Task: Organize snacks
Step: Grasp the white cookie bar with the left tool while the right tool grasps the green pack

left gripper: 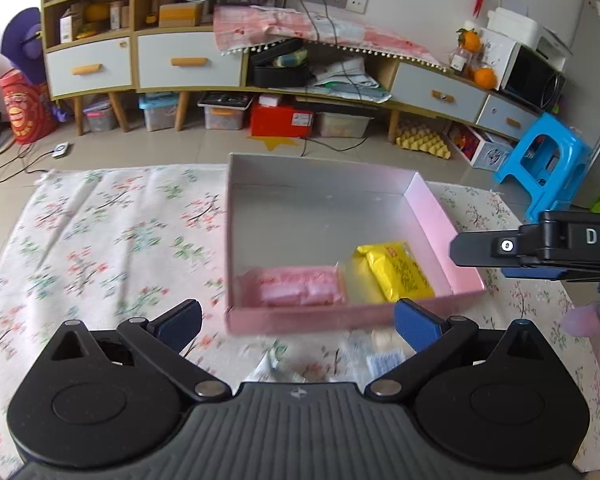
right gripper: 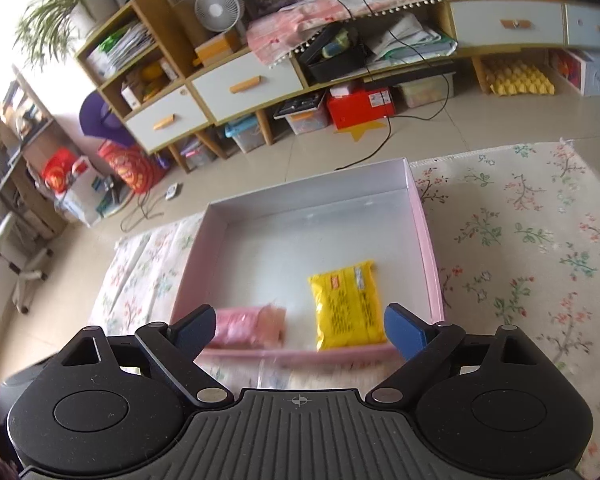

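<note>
box: pink box (left gripper: 432,220) sits on the flowery cloth (left gripper: 112,232)
done so far: pink pack (left gripper: 300,286) and yellow pack (left gripper: 396,270) lie inside, side by side
left: blurry small packets (left gripper: 384,356) by the near wall
left tool (left gripper: 298,320): apart, empty
right tool (right gripper: 300,326): apart, empty
around: cabinet (left gripper: 188,60), blue stool (left gripper: 540,160), nothing blocking

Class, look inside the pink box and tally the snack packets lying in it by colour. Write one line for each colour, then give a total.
Inside the pink box:
Pink snack packet: 1
Yellow snack packet: 1
Total: 2
More wrappers lie on the cloth in front of the box, too blurred to count.
</note>
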`<state>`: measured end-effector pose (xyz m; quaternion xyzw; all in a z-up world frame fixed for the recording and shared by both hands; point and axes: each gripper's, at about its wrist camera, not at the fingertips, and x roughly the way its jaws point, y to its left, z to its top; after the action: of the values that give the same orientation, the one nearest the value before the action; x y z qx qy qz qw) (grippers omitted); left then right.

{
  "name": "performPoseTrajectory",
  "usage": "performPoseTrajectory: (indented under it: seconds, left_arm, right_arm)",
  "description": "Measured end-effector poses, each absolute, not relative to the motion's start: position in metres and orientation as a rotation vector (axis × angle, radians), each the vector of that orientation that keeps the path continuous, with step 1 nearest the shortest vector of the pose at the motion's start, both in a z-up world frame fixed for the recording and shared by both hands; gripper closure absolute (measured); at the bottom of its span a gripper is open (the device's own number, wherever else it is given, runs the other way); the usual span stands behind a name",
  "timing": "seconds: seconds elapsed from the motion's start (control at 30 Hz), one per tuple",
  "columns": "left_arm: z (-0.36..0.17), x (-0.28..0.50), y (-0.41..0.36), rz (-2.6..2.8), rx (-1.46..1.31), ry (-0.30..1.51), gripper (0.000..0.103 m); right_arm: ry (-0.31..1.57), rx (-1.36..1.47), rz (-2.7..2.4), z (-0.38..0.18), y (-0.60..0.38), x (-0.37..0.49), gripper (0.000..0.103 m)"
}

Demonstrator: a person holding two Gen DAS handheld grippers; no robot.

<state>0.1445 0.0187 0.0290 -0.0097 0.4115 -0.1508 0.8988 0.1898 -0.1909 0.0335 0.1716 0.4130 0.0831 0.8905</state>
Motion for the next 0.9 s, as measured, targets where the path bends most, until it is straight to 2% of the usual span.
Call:
performPoseTrajectory:
  seconds: [0.4,0.7,0.9]
  left_arm:
    - [0.029,0.1,0.041,-0.249,0.071,0.896,0.0]
    - [0.007,0.082,0.063,-0.23,0.137,0.977,0.0]
    - [-0.001,0.073,0.093,-0.196,0.043,1.042,0.001]
  right_arm:
    - [0.961,0.308,0.21,0.039,-0.172,0.141,0.009]
    - [1.056,0.31,0.217,0.01,-0.165,0.116,0.008]
    - [1.133,0.309,0.194,-0.005,-0.159,0.113,0.008]
